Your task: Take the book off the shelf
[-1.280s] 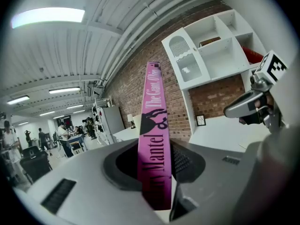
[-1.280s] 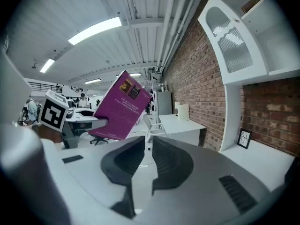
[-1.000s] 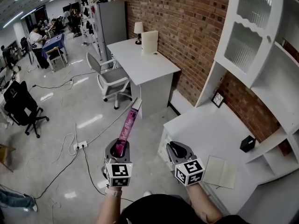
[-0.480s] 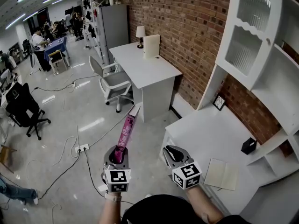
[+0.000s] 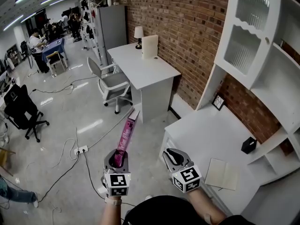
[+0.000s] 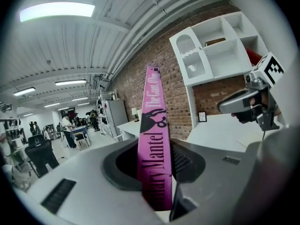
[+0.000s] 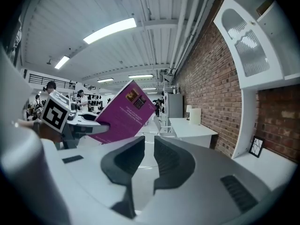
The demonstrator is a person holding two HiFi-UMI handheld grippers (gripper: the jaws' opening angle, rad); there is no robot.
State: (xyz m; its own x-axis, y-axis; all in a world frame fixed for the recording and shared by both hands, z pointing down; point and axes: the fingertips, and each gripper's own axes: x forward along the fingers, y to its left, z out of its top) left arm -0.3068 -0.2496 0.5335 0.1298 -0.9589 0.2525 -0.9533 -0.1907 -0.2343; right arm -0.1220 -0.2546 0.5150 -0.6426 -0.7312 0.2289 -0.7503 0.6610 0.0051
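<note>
White worktop [image 5: 206,130] ran along the brick wall [image 5: 187,22] at right, under a white shelf unit [image 5: 276,83] with a glazed door up top. On the worktop were a small black box [image 5: 248,145] by the shelf side, a pale notebook [image 5: 221,173] lying flat near the front edge, and a small frame [image 5: 218,101] leaning at the wall. Further along the wall stood a second worktop [image 5: 140,69] with a lamp [image 5: 138,32] and an upright white panel [image 5: 150,46] at its far end, and a grey chair [image 5: 110,81] pulled out beside it. The floor [image 5: 61,111] was glossy grey with cables [image 5: 70,149] trailing across it. A black office chair [image 5: 21,109] stood at far left, with people [image 5: 36,41] round a table in the back. Both arms were out in front, low, claws side by side and pointing a little below level. The left claw [image 5: 118,158] pinched the pink book [image 5: 125,134] by its near end, spine up, the rest sticking out forward. The book was off the shelf, in the air over the floor, left of the worktop corner. The right claw [image 5: 172,156] sat just off that corner, jaws a narrow gap apart with nothing in them.
</note>
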